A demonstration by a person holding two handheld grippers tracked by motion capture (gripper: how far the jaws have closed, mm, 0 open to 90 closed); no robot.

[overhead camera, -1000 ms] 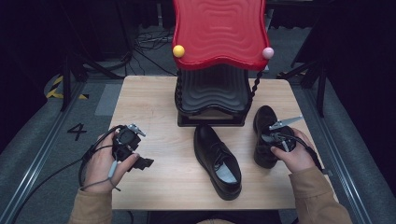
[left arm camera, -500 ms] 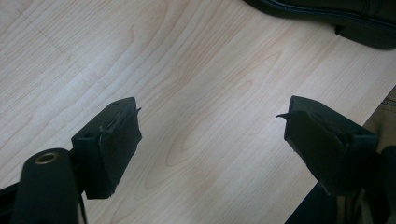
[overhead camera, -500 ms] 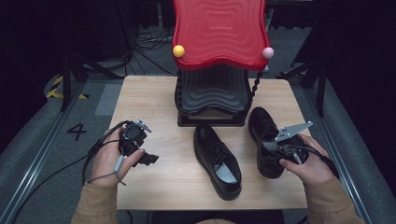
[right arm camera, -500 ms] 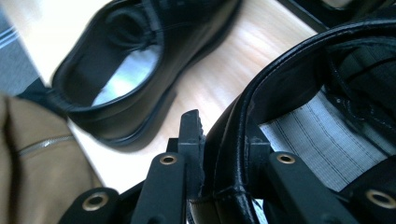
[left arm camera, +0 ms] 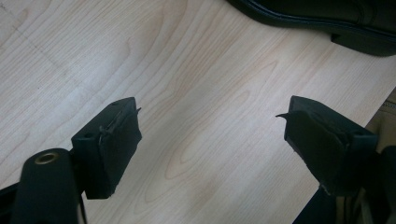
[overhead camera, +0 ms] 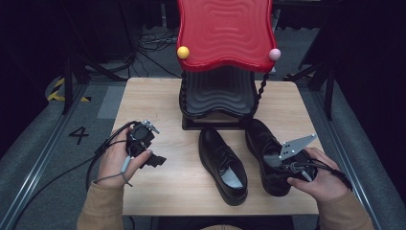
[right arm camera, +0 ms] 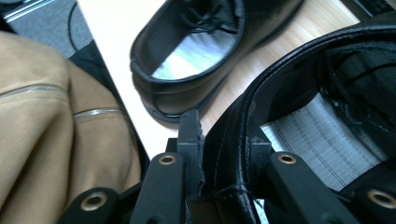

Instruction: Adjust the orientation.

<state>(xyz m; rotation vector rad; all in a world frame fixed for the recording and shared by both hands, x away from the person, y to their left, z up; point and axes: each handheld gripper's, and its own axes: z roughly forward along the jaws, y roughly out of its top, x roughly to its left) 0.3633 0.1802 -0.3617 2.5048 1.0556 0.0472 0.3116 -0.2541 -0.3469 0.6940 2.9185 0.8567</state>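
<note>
1. The tabletop (overhead camera: 158, 100) is pale wood and takes up the middle of the high view, with dark floor all around it.
2. A red wavy board (overhead camera: 224, 31) stands at the top centre of the high view on a black ribbed stand (overhead camera: 218, 98), with a yellow ball (overhead camera: 183, 52) at its left lower corner and a pink ball (overhead camera: 274, 54) at its right.
3. The person's tan sleeves (overhead camera: 103, 206) come in from the bottom corners of the high view.
4. Two black leather shoes lie in front of the stand. The middle shoe (overhead camera: 223, 163) sits just below the centre of the high view, its opening toward the bottom edge. The right shoe (overhead camera: 262, 143) lies just beside it, at the lower right.
5. The right gripper (right arm camera: 223, 158) is clamped on the heel rim of the right shoe (right arm camera: 299, 93): one jaw is outside the leather and one inside, above the grey striped insole. The middle shoe (right arm camera: 196, 51) shows at the top of that view.
6. The left gripper (overhead camera: 152, 159) is at the lower left of the high view, well apart from the shoes. Its jaws stand wide over bare wood (left arm camera: 196, 107) and hold nothing.
</note>
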